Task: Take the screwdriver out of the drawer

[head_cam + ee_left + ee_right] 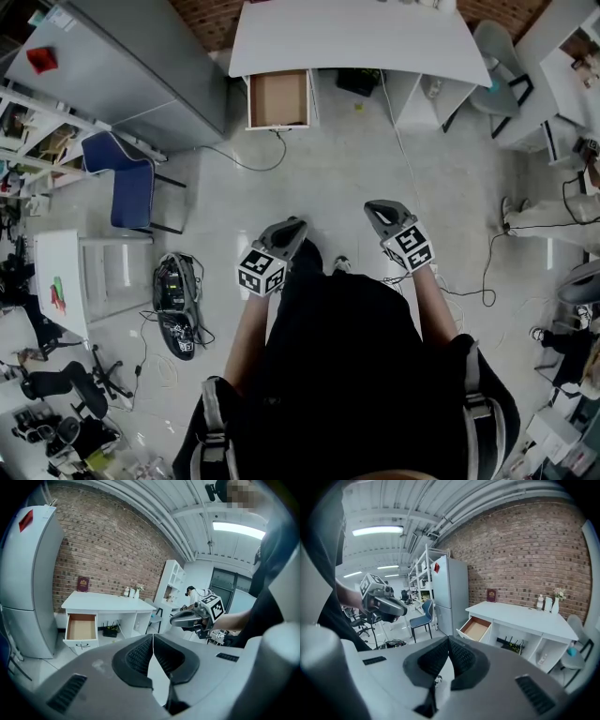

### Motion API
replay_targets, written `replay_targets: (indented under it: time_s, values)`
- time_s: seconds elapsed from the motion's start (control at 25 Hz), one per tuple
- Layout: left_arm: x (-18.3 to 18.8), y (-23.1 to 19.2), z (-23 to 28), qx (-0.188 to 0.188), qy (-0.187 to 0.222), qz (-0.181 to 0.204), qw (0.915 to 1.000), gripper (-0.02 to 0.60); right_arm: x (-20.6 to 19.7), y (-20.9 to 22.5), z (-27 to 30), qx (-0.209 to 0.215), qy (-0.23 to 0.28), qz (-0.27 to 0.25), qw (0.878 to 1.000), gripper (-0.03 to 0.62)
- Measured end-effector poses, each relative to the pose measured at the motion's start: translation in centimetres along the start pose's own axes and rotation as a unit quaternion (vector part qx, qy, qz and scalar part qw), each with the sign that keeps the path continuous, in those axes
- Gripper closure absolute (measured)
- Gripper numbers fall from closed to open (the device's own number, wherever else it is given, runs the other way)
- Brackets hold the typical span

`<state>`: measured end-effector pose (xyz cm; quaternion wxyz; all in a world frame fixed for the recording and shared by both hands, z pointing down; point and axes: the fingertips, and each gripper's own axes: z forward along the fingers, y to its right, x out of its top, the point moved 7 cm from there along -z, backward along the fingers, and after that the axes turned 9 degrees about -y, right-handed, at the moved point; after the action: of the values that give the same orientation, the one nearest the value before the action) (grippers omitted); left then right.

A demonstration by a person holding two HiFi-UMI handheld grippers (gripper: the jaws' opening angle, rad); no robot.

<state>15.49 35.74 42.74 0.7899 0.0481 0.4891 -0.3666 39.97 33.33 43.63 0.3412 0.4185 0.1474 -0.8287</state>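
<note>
Drawer (278,98) at the left end of the white desk (356,37) stands pulled out, its top open to the head view. What shows of its inside is plain brown board. The screwdriver cannot be made out in any view, though the drawer is far off and small. The desk's open compartments hold a black box with upright antennas (110,631) and, further right, a small bottle (542,658). On the desktop stand a dark red book (83,583) against the brick wall and a few small white bottles (131,592).

The left gripper (152,644) has its jaws closed tip to tip, with nothing between them. The right gripper (449,641) is the same, jaws together and empty. Both are held at waist height in front of the person, well apart from the desk.

A grey refrigerator (141,66) stands just left of the drawer. A blue chair (131,187) sits in front of the refrigerator, and a black and grey machine (176,305) lies on the floor near it. A thin black cable (251,161) loops across the pale floor below the drawer. A grey chair (497,52) stands at the desk's right end.
</note>
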Motion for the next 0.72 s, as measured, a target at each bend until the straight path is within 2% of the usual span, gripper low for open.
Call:
replay_targets:
  time_s: [0.72]
  values:
    - [1.5,-4.7,0.6,-0.002,0.001,-0.013,0.9999,0.563,2.7,1.8,3.7,0.003,-0.003,0.012,1.0,0.537]
